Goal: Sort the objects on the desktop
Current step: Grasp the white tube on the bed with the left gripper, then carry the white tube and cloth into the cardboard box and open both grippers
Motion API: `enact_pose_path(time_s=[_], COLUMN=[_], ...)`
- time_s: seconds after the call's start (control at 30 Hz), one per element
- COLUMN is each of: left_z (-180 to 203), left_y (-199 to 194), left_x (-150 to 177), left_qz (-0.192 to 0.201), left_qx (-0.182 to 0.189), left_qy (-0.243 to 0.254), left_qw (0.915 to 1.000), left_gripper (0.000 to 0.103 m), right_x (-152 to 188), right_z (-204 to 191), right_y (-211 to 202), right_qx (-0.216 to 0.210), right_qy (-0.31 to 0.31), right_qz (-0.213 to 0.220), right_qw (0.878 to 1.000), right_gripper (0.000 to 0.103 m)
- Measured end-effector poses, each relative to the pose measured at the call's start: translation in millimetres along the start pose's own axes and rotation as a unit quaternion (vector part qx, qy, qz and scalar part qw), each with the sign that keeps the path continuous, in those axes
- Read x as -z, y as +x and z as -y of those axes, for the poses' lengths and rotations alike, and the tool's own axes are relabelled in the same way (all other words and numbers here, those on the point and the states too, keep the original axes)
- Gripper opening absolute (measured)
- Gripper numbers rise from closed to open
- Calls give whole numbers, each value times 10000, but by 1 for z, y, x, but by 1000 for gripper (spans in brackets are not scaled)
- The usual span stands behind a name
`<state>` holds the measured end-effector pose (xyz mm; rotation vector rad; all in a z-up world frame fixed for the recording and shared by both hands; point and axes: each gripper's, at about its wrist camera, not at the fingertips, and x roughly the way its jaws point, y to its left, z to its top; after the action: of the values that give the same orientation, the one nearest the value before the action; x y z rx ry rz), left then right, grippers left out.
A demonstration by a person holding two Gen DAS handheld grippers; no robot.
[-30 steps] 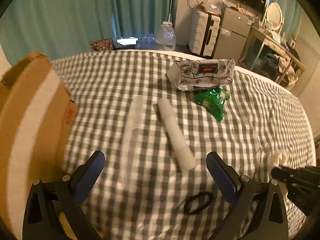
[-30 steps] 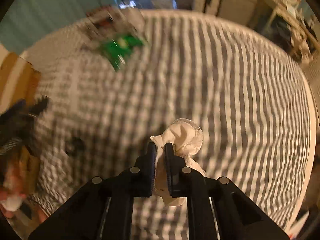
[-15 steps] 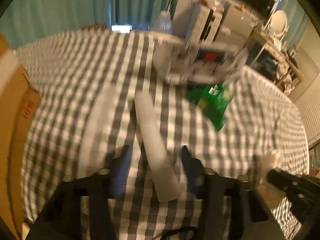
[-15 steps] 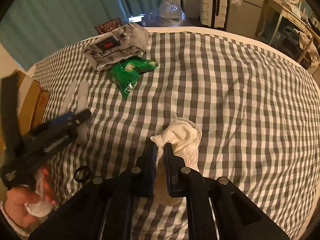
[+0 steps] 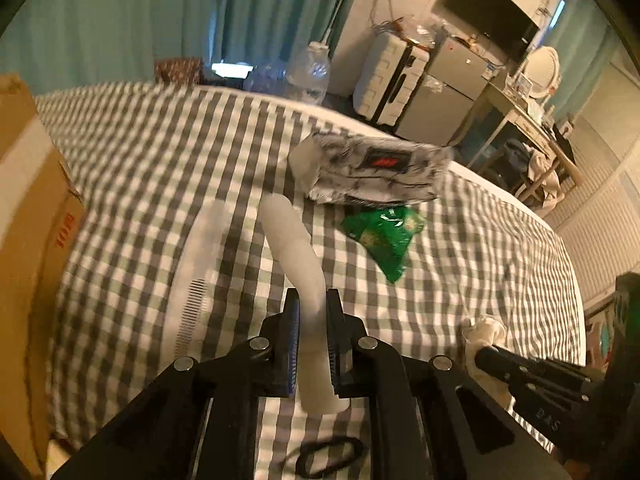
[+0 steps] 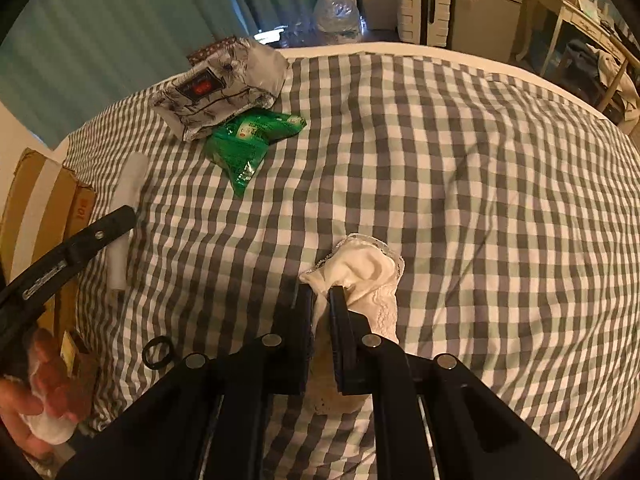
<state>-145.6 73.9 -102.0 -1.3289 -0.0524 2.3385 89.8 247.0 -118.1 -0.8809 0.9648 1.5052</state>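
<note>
My left gripper is shut on a white tube lying on the checked cloth; the tube also shows in the right wrist view. A translucent comb lies just left of it. My right gripper is shut on a white lace cloth, seen at the right of the left wrist view. A grey printed packet and a green packet lie farther back. A black hair tie lies near the front edge.
A cardboard box stands at the table's left edge. The checked tablecloth covers the round table. A water bottle, a suitcase and cabinets stand beyond the far edge.
My left gripper moved forward over the white tube and closed on it. My right gripper swung back toward the table centre, still holding the lace cloth.
</note>
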Motion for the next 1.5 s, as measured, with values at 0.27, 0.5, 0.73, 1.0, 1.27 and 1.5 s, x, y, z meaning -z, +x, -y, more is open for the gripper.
enact_pose_path(time_s=[0.27,0.5,0.73,1.0,1.27,1.5], left_z=[16,19,9,-28,-100,-200], left_y=[-49,-103,-150,-211,-245,-231], left_x=[1,11,24,16,-6,-11], left_qz=[285,640,827,1453,1779,1495], left_qx=[-34,-267,-468,-228,-717,-1346], left_qy=[194,356,381,-92,-624,-1469], left_qw=[9994,9970,9947,9891,9794,9685], left_gripper=[12,12,12,12,12,12], right_x=[20,30,41,30,3,-24], right_z=[-11,-26,-64,-137,-227,-316], right_y=[-55,-94,-129,-169,-178,-138], right_qx=[-7,-27,-66,-567,-1496,-1863], right_qy=[-310,-366,-831,-1367,-1737,-2190], right_qz=[579,960,1224,1614,1586,1460], right_qw=[9978,9947,9890,9757,9604,9466], right_gripper=[8,8,8,8,8,9])
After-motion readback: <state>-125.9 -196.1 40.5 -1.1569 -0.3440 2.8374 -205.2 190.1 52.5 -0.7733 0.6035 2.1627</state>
